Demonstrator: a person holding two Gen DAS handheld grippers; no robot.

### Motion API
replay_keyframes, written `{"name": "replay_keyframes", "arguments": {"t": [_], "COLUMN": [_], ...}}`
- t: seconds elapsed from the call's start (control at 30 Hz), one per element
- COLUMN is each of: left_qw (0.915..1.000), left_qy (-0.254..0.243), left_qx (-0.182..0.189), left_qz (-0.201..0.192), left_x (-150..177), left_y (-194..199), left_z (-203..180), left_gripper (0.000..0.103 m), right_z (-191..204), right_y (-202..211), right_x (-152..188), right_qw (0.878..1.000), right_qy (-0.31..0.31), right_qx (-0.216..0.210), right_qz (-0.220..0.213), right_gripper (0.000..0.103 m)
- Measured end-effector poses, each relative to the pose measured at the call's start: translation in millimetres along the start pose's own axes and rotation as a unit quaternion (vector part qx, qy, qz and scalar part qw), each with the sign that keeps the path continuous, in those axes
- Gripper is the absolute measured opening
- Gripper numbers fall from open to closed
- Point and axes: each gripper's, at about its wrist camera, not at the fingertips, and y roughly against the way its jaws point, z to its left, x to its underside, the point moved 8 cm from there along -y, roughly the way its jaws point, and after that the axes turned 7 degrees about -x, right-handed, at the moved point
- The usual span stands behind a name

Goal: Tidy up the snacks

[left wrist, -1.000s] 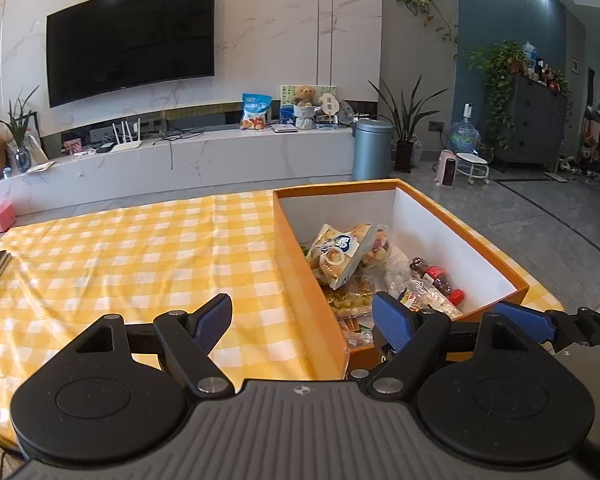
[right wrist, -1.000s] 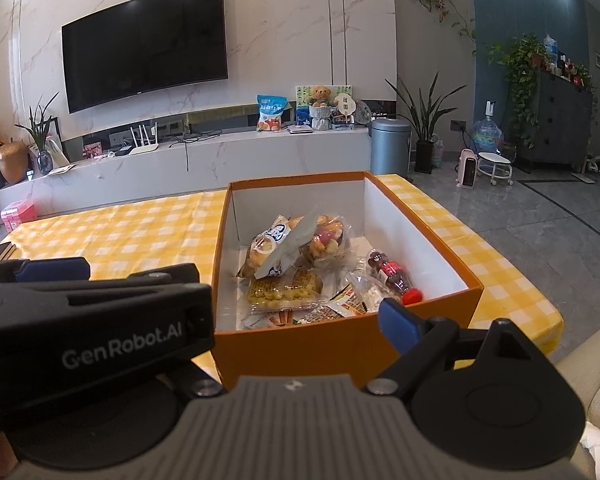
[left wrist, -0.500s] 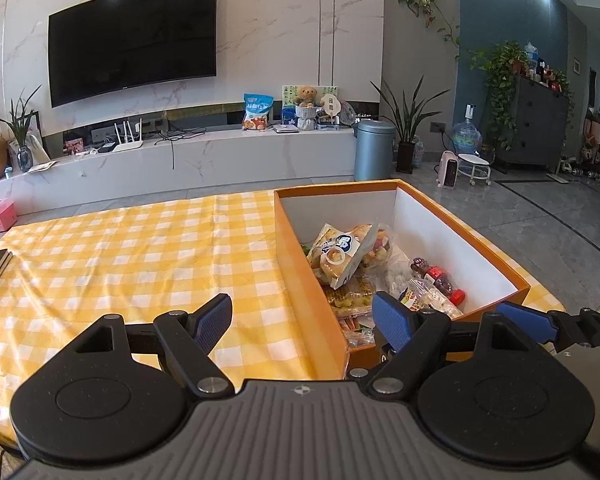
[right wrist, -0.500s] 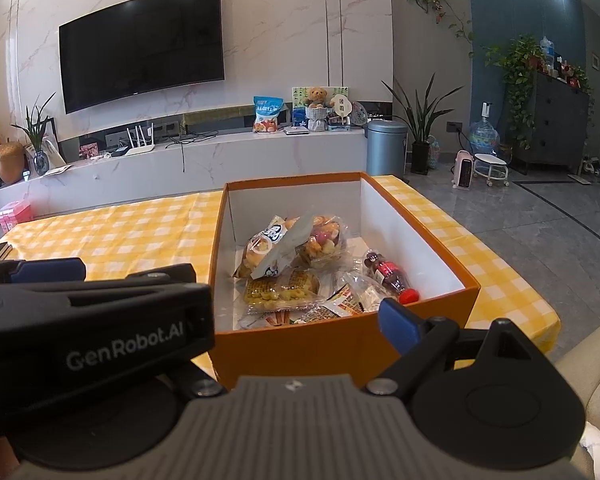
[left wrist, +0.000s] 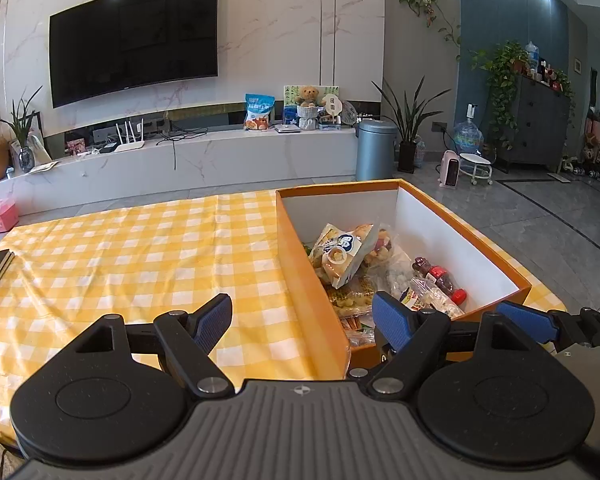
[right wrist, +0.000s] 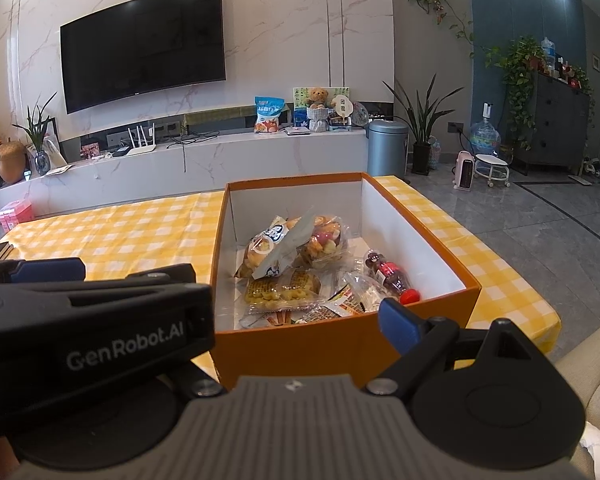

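Left wrist view: left gripper (left wrist: 302, 316) jaws stand wide, nothing between them, above the yellow checked counter (left wrist: 140, 256) at the orange box's (left wrist: 300, 256) near left corner. Right wrist view: right gripper (right wrist: 300, 320) jaws wide, empty, near the box's front wall. Snack packets (right wrist: 284, 292) and a red-capped bottle (right wrist: 390, 276) lie inside the box.
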Motion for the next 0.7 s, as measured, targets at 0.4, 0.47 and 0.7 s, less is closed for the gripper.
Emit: {"name": "replay_keyframes", "arguments": {"t": [0.4, 0.47, 0.7], "left_qw": [1.0000, 1.0000, 1.0000], "left_qy": [0.001, 0.000, 0.001], "left_qx": [0.000, 0.000, 0.001], "left_qz": [0.000, 0.000, 0.000], "left_x": [0.3, 0.3, 0.7], "left_y": [-0.3, -0.4, -0.2], "left_z": [0.4, 0.5, 0.4], "left_gripper": [0.093, 0.093, 0.093], "right_z": [0.3, 0.4, -0.2], "right_y": [-0.2, -0.2, 0.2], "right_x": [0.0, 0.1, 0.4], "right_qw": [1.000, 1.000, 1.000], "right_qy": [0.001, 0.001, 0.005], "right_qx": [0.000, 0.000, 0.000], "right_qz": [0.000, 0.000, 0.000], "right_gripper": [0.089, 0.089, 0.089]}}
